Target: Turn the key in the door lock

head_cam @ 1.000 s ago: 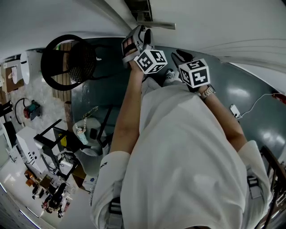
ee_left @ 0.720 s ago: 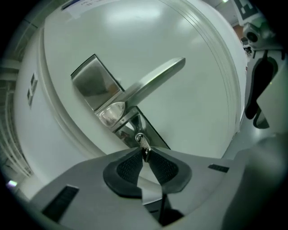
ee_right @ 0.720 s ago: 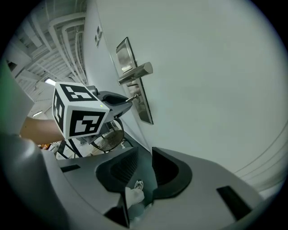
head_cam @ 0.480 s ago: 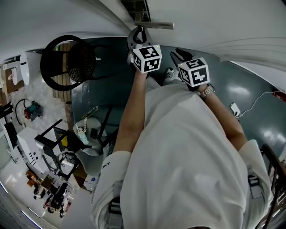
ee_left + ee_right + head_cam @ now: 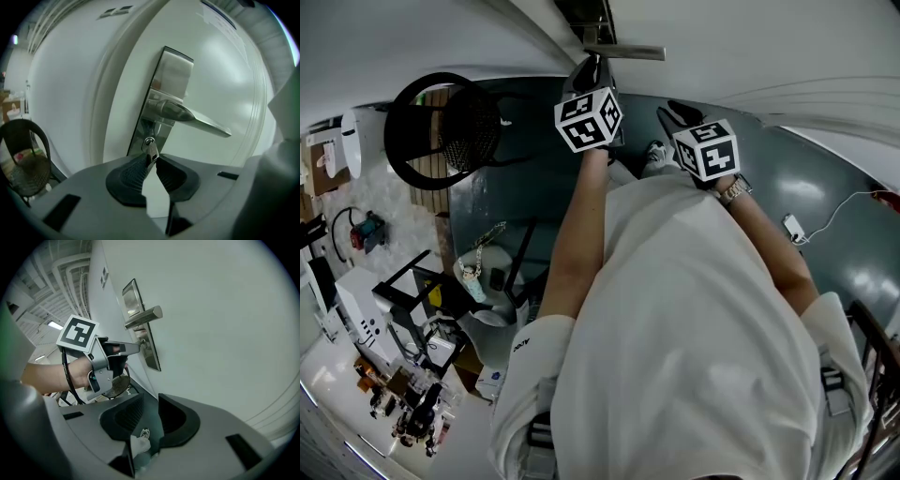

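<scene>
Two grippers are near the door, but only the left gripper [image 5: 151, 158] works on the lock. Its jaws have just been closing in and then opening a little again. The head of the key [image 5: 150, 148] sits between the very tips of the two pads, which press on it from both sides. The key is in the keyhole of the metal lock plate [image 5: 164, 93], just below the lever handle [image 5: 192, 117] of the white door [image 5: 225, 61]. The right gripper [image 5: 150, 404] is held to the side, its jaws apart with nothing between them. Only the floor [image 5: 140, 446] shows through the gap.

I judge that the step in hand is the turn itself. The grip is only at the tips of the pads, so it can slip. To do the turn well, the pads should press firmly on the flat faces of the key head. The wrist should roll about the line of the key, not swing sideways, because a sideways push can bend the key or pull it out. The turn should go slowly, up to the stop of the lock. The right gripper should not touch the handle during this turn.
</scene>
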A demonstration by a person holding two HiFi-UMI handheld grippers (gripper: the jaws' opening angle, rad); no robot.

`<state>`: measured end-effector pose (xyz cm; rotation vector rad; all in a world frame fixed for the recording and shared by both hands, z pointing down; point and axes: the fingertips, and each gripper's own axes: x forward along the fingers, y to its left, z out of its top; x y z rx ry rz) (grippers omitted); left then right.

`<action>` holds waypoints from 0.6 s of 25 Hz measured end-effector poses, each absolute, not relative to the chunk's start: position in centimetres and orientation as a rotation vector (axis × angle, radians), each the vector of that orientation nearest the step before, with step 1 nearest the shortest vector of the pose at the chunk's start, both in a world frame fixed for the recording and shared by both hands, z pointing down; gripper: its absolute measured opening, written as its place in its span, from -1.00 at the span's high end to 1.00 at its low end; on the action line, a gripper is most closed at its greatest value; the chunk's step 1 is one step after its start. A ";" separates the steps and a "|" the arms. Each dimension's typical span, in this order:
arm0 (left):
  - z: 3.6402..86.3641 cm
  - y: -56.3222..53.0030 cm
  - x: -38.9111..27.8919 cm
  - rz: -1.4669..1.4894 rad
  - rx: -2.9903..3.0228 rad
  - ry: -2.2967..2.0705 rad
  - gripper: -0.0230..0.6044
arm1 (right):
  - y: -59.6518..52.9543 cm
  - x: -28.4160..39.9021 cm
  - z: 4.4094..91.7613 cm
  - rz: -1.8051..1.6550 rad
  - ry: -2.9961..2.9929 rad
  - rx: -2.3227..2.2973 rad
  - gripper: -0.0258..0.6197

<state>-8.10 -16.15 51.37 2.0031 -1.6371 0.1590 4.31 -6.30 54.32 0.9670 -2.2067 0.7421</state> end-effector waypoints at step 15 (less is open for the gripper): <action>51.2 -15.9 -8.3 -0.728 1.517 -1.020 0.84 | -6.2 4.5 54.3 0.744 -2.206 0.976 0.63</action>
